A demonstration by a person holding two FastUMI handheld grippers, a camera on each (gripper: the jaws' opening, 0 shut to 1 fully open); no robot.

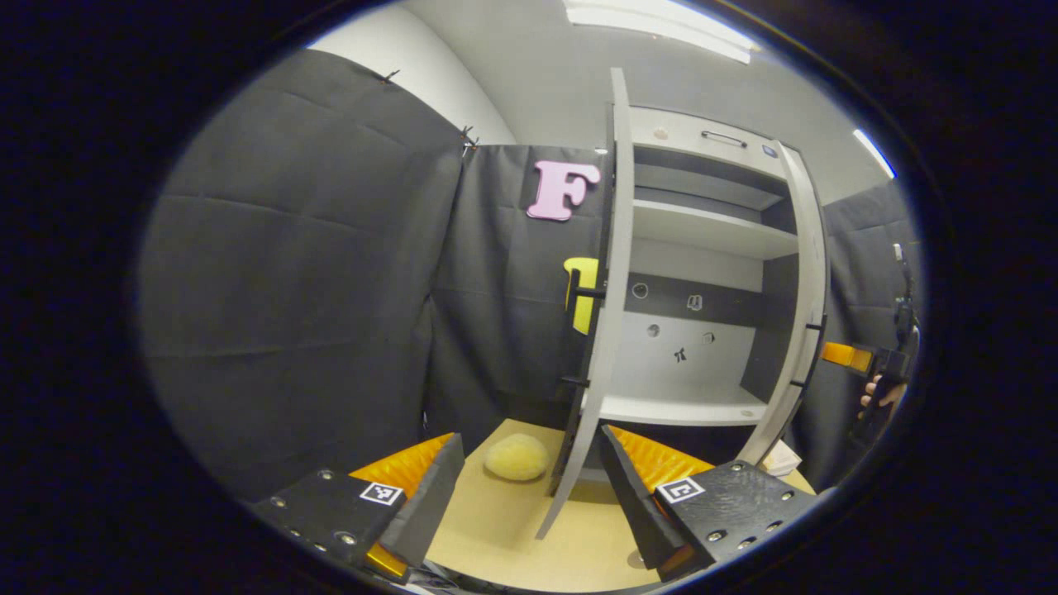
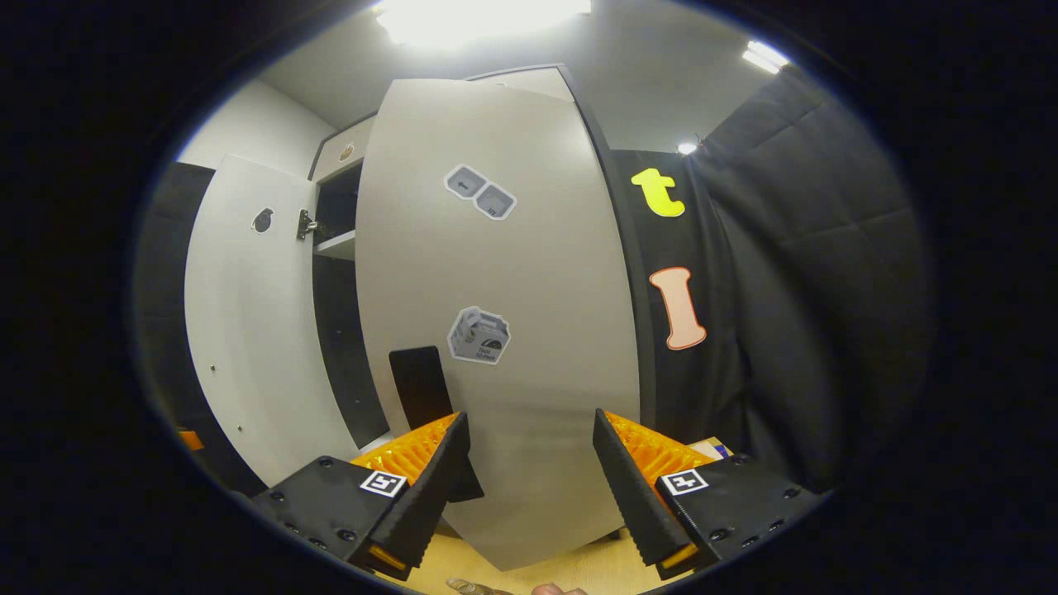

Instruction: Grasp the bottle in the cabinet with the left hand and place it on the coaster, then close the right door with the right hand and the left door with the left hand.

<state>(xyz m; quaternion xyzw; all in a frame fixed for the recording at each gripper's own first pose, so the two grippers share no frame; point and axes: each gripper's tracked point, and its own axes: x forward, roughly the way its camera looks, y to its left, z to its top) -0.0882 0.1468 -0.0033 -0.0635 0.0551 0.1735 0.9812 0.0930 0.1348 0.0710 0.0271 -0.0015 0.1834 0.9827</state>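
In the left gripper view, the left gripper gapes wide and empty over the tan tabletop, before the left door's edge; a yellow sponge lies beyond. The cabinet's shelves stand open, with the bottle nowhere among them. In the right gripper view, the right gripper spreads wide, empty, facing the right door.

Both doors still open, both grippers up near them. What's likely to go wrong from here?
1. In the left gripper view, the left door stands edge-on between the open fingers of the left hand-held gripper; a push could slip off the thin edge.
2. In the right gripper view, the right door sits close ahead of the open right hand-held gripper; a finger may catch its black handle.
3. The yellowish lump on the table lies near the left door's foot and may get swept.
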